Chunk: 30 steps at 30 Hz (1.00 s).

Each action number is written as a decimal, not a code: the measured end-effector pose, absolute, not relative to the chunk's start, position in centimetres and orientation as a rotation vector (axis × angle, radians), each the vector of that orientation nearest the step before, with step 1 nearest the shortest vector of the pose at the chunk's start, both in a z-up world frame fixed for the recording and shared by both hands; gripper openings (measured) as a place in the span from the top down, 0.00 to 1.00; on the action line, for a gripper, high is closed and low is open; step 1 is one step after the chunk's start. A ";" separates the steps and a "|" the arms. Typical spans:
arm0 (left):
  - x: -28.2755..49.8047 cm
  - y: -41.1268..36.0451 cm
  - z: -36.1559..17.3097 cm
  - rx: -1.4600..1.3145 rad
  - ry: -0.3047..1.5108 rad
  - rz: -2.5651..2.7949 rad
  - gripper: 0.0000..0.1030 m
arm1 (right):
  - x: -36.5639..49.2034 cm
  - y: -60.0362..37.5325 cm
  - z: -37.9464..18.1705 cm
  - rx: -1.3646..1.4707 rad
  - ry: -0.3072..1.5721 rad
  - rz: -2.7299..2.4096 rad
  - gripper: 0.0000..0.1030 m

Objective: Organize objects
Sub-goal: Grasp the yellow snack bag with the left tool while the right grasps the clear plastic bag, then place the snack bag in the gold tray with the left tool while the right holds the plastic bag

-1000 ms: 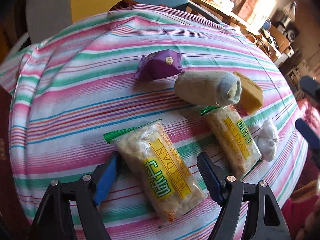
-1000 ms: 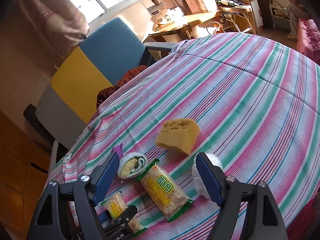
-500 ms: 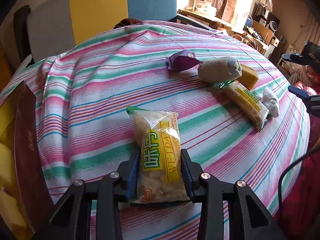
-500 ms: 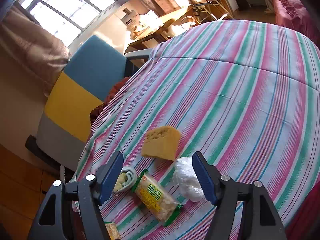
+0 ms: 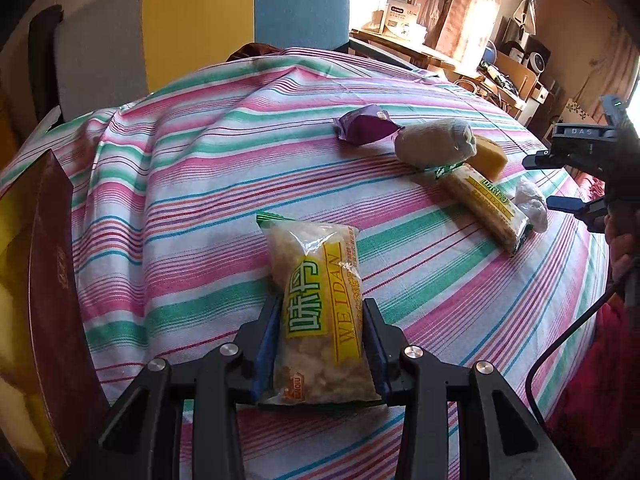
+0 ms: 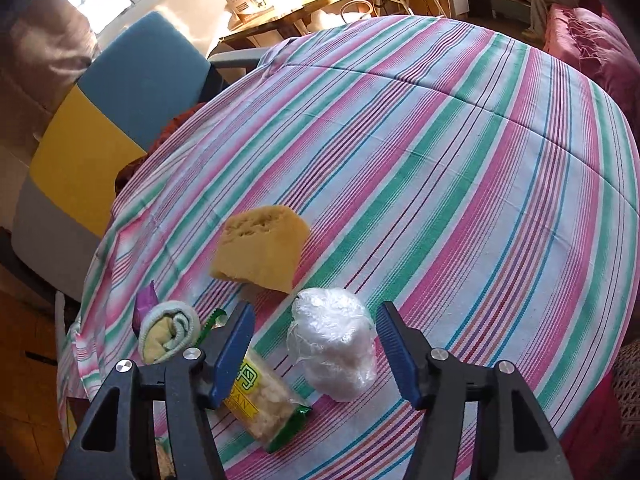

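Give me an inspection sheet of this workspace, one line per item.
Surface: round table under a striped tablecloth.
Job's things: snack pack in the left gripper; second snack pack, rolled sock, yellow sponge, purple wrapper, white plastic wad lying on the cloth.
Clutter: dark red box at the table's left edge.
Grippers: left jaws shut on the pack; right gripper open around the wad.
Cables: black cable by the right gripper.
Surroundings: colour-block chair, cluttered desk.

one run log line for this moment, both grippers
left gripper: shut on snack pack | right gripper: open, astride plastic wrap ball | cloth: sponge, second snack pack
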State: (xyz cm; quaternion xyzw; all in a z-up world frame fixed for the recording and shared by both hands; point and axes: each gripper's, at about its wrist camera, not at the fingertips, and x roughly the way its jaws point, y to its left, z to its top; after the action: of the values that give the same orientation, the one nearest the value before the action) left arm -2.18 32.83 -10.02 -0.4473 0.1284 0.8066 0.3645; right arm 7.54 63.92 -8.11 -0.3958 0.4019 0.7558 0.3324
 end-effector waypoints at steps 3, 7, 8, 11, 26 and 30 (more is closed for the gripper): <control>-2.2 32.8 -10.1 -1.147 0.324 2.079 0.60 | 7.1 63.9 -8.6 -1.079 1.020 1.956 0.40; -2.2 32.7 -10.1 -1.146 0.315 2.080 0.60 | 6.6 63.8 -9.3 -1.127 0.994 1.939 0.45; -2.2 32.7 -10.1 -1.145 0.313 2.081 0.60 | 6.5 63.9 -9.5 -1.142 0.986 1.932 0.48; -2.0 32.8 -10.1 -1.139 0.321 2.086 0.60 | 5.8 63.4 -10.2 -1.219 0.913 1.922 0.65; -0.2 28.6 -6.5 -1.119 0.263 2.127 0.63 | 4.8 62.3 -10.7 -1.292 0.722 1.924 0.65; -0.8 25.4 -4.3 -1.112 0.187 2.177 0.63 | 4.7 62.1 -10.5 -1.308 0.664 1.930 0.65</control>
State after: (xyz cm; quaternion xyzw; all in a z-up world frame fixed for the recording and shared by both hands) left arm -0.78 25.41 -4.34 -0.4267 0.0720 0.8358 0.3380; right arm 4.67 62.08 -10.51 -0.5052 0.2567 0.7454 0.3512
